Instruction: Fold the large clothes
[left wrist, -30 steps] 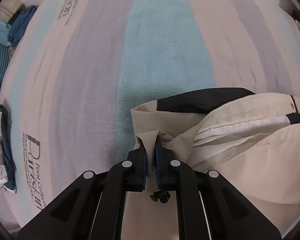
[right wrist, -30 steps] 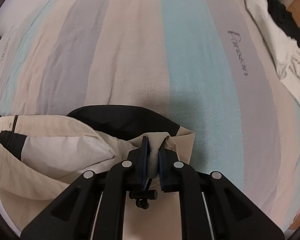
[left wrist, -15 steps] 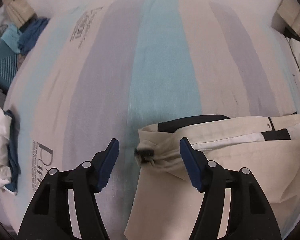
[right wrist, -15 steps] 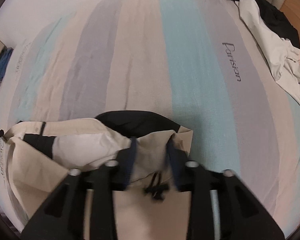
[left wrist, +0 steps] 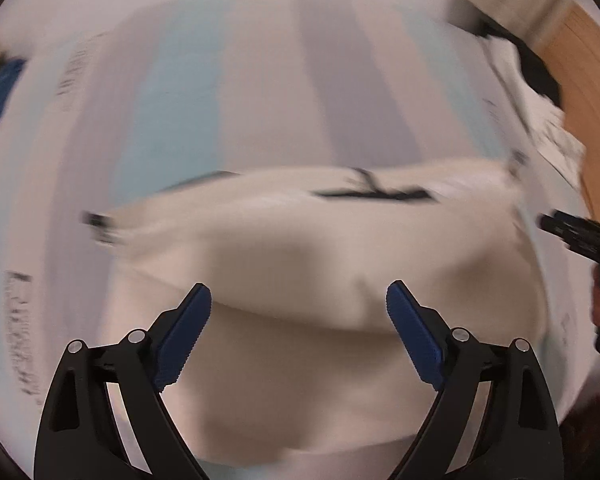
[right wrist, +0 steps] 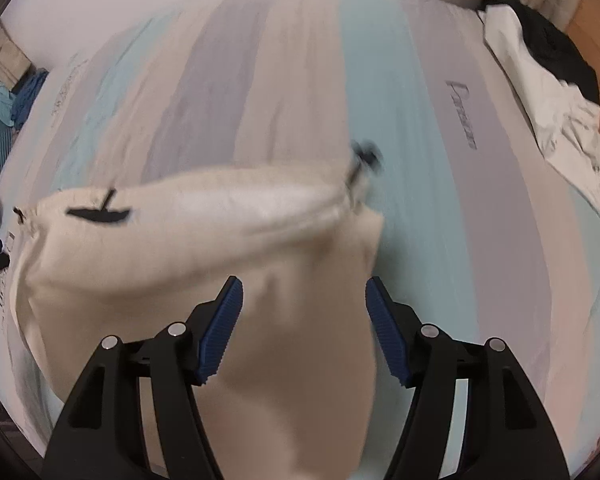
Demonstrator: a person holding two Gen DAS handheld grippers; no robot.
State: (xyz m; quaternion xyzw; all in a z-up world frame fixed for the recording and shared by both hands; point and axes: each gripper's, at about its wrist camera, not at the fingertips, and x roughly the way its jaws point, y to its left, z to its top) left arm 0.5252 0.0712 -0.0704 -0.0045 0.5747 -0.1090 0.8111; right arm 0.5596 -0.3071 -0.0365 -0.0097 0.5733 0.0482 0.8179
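The garment (left wrist: 300, 264) is cream, with a short black strip and a thin black line crossing it near the far edge, and a small dark fitting, perhaps a cord end, at each far corner. It lies on the bed (left wrist: 260, 92), whose sheet runs away from the cameras in pale blue, grey and beige stripes with dark lettering near the sides. It is folded over on itself: a soft, rounded fold crosses the cloth from side to side, just beyond the fingertips in the left view. Its long axis runs left to right across the stripes; in the right view (right wrist: 204, 264) the far edge slants up toward the right. The left gripper (left wrist: 299, 312) hangs above the cloth with its blue pads spread wide and nothing between them; the right gripper (right wrist: 301, 308) is likewise spread apart over the cloth, holding nothing. Both views are smeared by motion, so seams and the garment's kind cannot be made out. Its near edge is cut off below the gripper frames. White clothes (right wrist: 540, 92) and something black lie at the bed's right side, blue clothes (right wrist: 24, 96) at its left.
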